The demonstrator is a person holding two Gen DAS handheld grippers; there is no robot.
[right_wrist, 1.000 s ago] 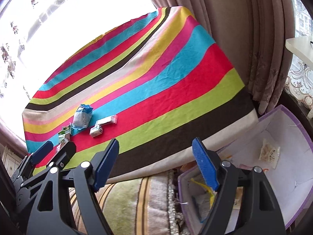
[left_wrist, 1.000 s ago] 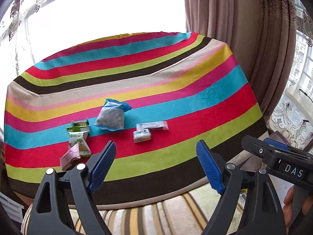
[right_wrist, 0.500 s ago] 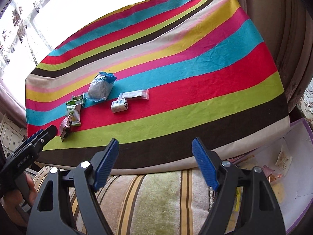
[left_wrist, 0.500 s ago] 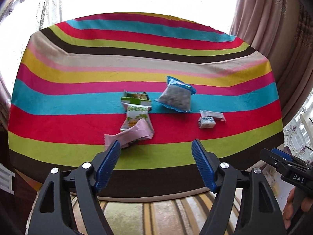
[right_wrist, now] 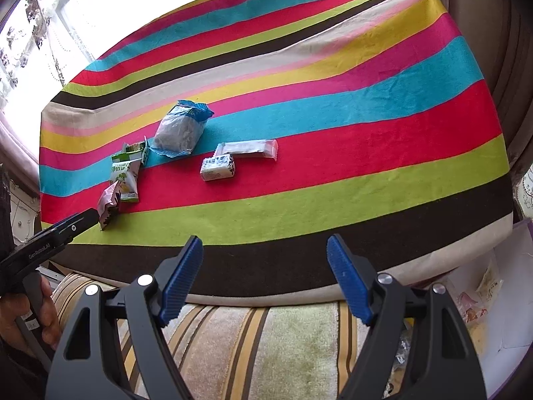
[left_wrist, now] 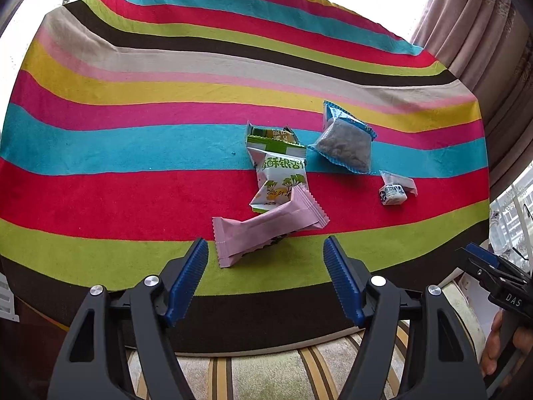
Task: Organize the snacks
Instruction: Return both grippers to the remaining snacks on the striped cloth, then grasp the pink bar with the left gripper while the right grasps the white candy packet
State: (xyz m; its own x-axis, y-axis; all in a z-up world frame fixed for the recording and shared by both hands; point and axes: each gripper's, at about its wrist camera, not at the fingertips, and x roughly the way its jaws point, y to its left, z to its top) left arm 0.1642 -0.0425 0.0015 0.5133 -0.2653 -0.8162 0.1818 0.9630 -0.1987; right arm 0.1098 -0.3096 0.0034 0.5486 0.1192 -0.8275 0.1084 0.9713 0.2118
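Note:
Several snack packets lie on the striped tablecloth (left_wrist: 133, 153). In the left wrist view the pink packet (left_wrist: 269, 230) is nearest, with a green-and-white packet (left_wrist: 279, 180) behind it. A blue bag (left_wrist: 344, 143) and a small white packet (left_wrist: 393, 195) lie to the right. My left gripper (left_wrist: 265, 243) hovers over the pink packet's near end. Its jaws are closing, and the pads stand clear of the wrapper on both sides. My right gripper (right_wrist: 265, 240) hangs open and empty over the table's near edge, short of the white packet (right_wrist: 218, 166) and a clear wrapper (right_wrist: 248, 148).
A purple-edged white box (right_wrist: 483, 283) with a few packets inside sits on the floor at the right. A striped rug (right_wrist: 233, 333) lies below the table edge. Curtains (left_wrist: 493, 33) hang at the right. A hand (right_wrist: 30, 310) holds the left gripper's handle.
My left gripper has swung over toward the pink packet and come closer to it, with its jaws narrower. My right gripper has shifted left toward the table, away from the box.

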